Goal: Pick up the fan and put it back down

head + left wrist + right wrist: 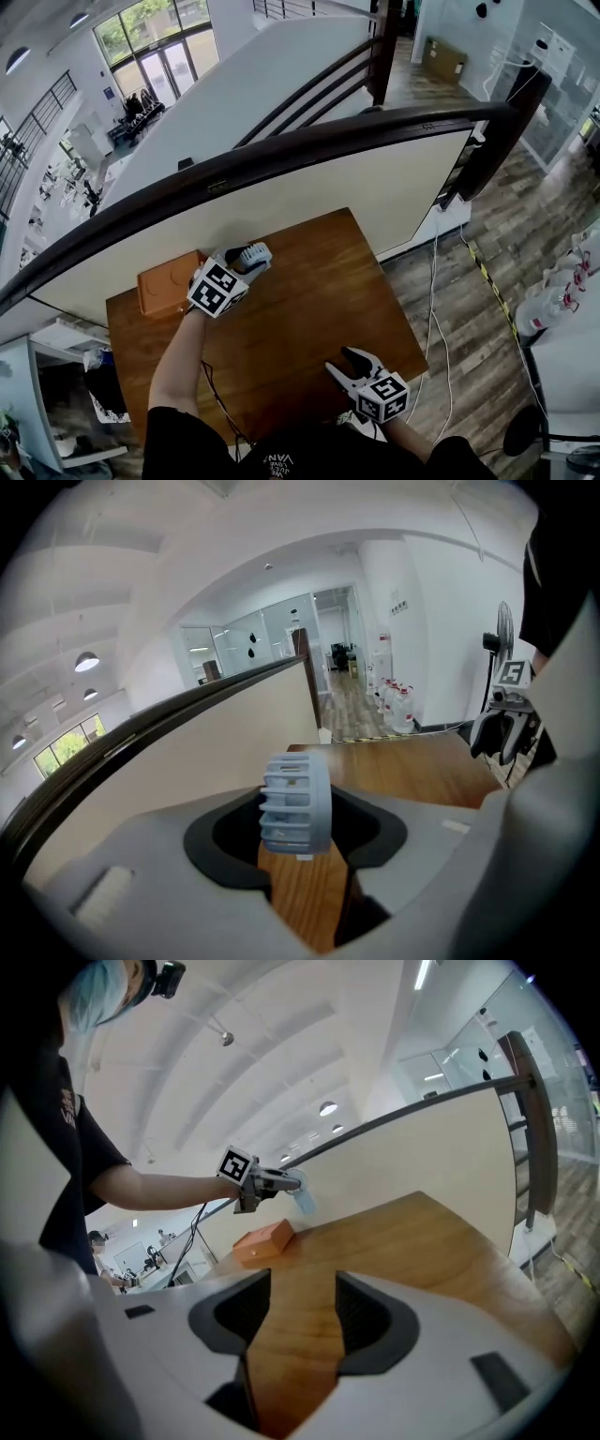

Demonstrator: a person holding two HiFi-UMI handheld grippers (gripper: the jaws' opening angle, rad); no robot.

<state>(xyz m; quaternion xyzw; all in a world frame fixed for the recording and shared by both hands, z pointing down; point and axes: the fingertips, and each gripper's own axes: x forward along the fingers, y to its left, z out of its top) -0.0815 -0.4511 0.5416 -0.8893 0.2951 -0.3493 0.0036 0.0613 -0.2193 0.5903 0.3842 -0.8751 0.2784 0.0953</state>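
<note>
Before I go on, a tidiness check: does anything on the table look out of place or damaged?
Nothing stands out. The fan is off the table only because the left gripper holds it; the orange box lies flat at the far left corner; the right gripper is open, empty.

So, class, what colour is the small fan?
The fan is pale blue-grey, clearest in the left gripper view.

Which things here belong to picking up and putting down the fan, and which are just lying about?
Part of the job:
- fan, gripped in the left tool
- table, where it goes back

Not in use:
- orange box, at the table's far left corner
- right tool, open and empty, near the table's near edge
</note>
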